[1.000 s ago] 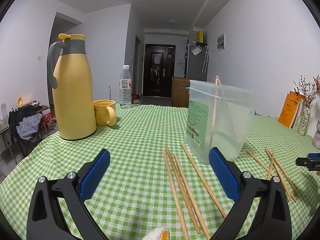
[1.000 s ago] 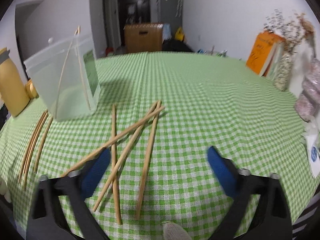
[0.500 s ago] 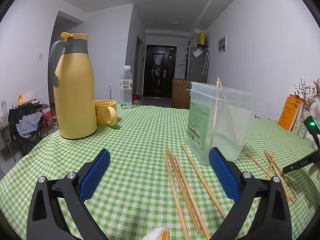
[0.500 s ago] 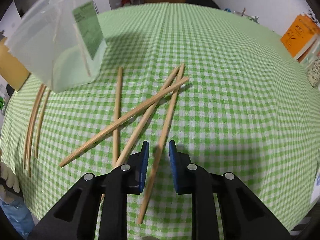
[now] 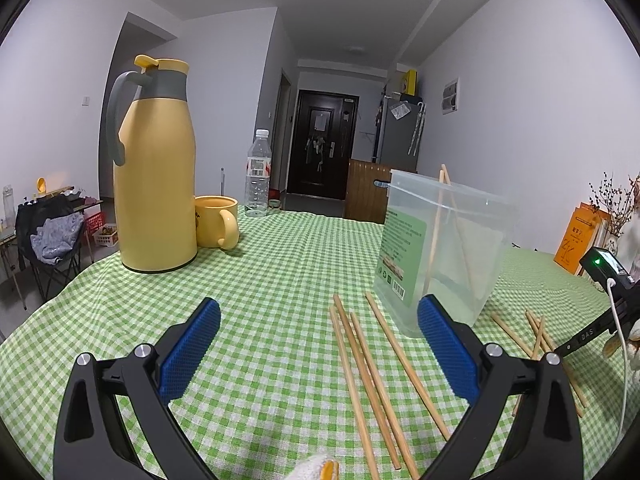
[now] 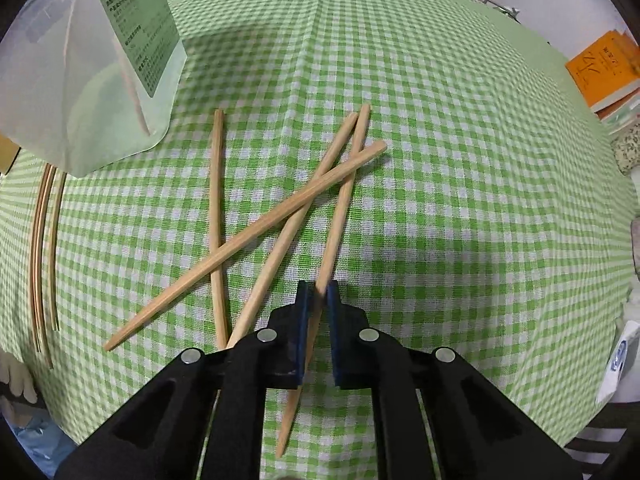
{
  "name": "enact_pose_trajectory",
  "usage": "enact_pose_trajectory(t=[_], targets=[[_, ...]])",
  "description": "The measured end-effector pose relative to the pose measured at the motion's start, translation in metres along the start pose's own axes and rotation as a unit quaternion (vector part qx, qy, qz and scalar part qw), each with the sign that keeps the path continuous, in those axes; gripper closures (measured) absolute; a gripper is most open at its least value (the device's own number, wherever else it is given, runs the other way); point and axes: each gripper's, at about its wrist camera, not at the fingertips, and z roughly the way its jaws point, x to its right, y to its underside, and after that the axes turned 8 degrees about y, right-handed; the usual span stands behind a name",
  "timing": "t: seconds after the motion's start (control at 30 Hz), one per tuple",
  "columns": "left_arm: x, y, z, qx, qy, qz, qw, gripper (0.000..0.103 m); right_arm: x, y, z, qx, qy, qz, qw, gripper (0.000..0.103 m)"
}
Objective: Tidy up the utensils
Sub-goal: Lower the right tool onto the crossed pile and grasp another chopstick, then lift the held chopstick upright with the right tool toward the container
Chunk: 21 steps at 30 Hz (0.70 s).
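Observation:
My right gripper (image 6: 318, 292) points steeply down at the green checked tablecloth (image 6: 440, 160). Its jaws are closing and the blue pads pinch one wooden chopstick (image 6: 344, 192) near its lower third. Three more chopsticks (image 6: 248, 240) lie crossed just left of it. A clear plastic container (image 6: 80, 80) with a green label stands at the upper left with two chopsticks leaning inside. In the left wrist view my left gripper (image 5: 318, 312) hovers open over the cloth with nothing between its pads. The container (image 5: 440, 248) stands ahead on the right, and several loose chopsticks (image 5: 372, 368) lie below it.
A tall yellow thermos (image 5: 154, 184), a yellow mug (image 5: 214, 222) and a water bottle (image 5: 258, 176) stand at the far left of the table. Orange books (image 6: 604, 76) and a vase sit along the right edge. A thin bundle of chopsticks (image 6: 44, 248) lies beyond the container.
My right gripper tipped downward, dropped over the crossed chopsticks and closed from wide open onto the rightmost one. The left gripper has stayed where it was, open.

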Motion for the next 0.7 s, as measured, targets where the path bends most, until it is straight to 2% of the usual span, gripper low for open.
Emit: enact_pose_trajectory(t=[0.13,0.37,0.5,0.57,0.7], targets=[[-0.003,0.0,-0.002,0.003,0.0,-0.007,1.0,0.007,-0.009,-0.001,0.001,0.006,-0.001,0.031,0.999,0.096],[-0.005,0.0,-0.003,0.004,0.003,-0.014,0.9999,0.007,0.008,0.007,-0.003,0.022,-0.014,0.066,0.997,0.097],[-0.007,0.0,-0.003,0.004,0.002,-0.017,0.9998,0.007,0.026,0.014,-0.016,0.079,-0.016,0.098,0.992,0.097],[-0.007,0.0,-0.002,0.003,0.001,-0.019,0.9998,0.007,0.034,0.02,-0.028,0.122,-0.025,0.114,0.986,0.097],[-0.007,0.0,-0.002,0.002,0.001,-0.019,0.9998,0.007,0.042,0.038,-0.057,0.238,-0.031,0.136,0.961,0.097]])
